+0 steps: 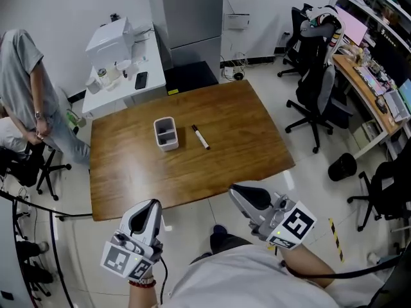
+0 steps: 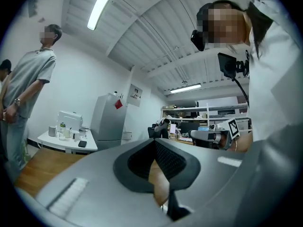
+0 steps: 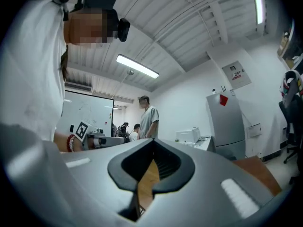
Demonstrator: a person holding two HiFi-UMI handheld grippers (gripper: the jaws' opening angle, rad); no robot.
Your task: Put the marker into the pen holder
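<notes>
An office is spreading around a wooden surface (image 1: pixel 244 140), with a person (image 1: pixel 26 82) standing at the far left and chairs (image 1: pixel 318 101) sitting off to the right. The surface is carrying only two things, both near its middle.

The left gripper (image 1: pixel 147 213) and right gripper (image 1: pixel 246 196) are hovering at the near edge, short of the surface and well apart from both things. Each gripper view is showing its jaws pressed together with nothing between them.

The holder (image 1: pixel 166 133) is standing upright, a small white open-topped box, and it is looking light enough to slide or tip if knocked.

The marker (image 1: pixel 200 136) is lying flat just right of the holder, apart from it, one end pointing far-left and the other near-right. It is looking light, stiff and smooth, so it is likely to roll under a glancing touch. Taking it across the middle of the barrel, jaws opened and set square to its length, is looking like the safest hold. A grip near one end is risking the marker pivoting, which would be making the drop into the narrow holder harder.
</notes>
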